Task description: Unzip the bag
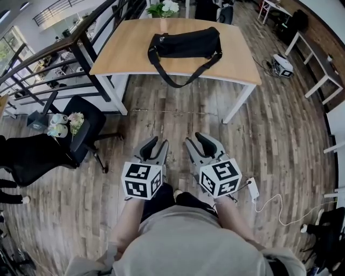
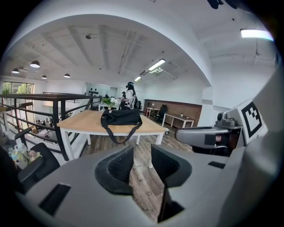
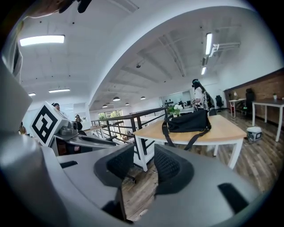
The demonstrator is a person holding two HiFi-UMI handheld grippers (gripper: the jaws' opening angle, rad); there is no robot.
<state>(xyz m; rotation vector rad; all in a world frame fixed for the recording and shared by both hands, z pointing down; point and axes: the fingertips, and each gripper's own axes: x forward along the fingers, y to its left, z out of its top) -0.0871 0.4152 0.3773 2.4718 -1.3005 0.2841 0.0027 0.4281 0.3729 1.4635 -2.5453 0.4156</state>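
Head view, nearest first: the left gripper [image 1: 160,142] and right gripper [image 1: 195,139] are held low and side by side in front of the person's body, above the wooden floor [image 1: 178,116]. In both gripper views the jaws stand apart with only floor seen between them, so nothing is held.

Just to the right of the right gripper, a white adapter with its cable [image 1: 252,188] lies on the floor. A black office chair [image 1: 81,121] stands to the left.

Further off, well apart from both grippers, the black bag [image 1: 186,42] lies on the table [image 1: 237,64], set back toward the far edge. Its strap [image 1: 178,81] is looped over the near edge. The zip cannot be made out from here.

Three risks are judged likely:
- The hanging strap could be snagged during the approach and the bag dragged off.
- The bag could slide when the zip slider is pulled, unless it is pinned by the other gripper.
- The cable could be caught underfoot.

Open floor is left between the person and the table's near edge. The railing [image 1: 81,38] crowds the table's left side, and flowers [image 1: 163,8] stand just behind the bag.
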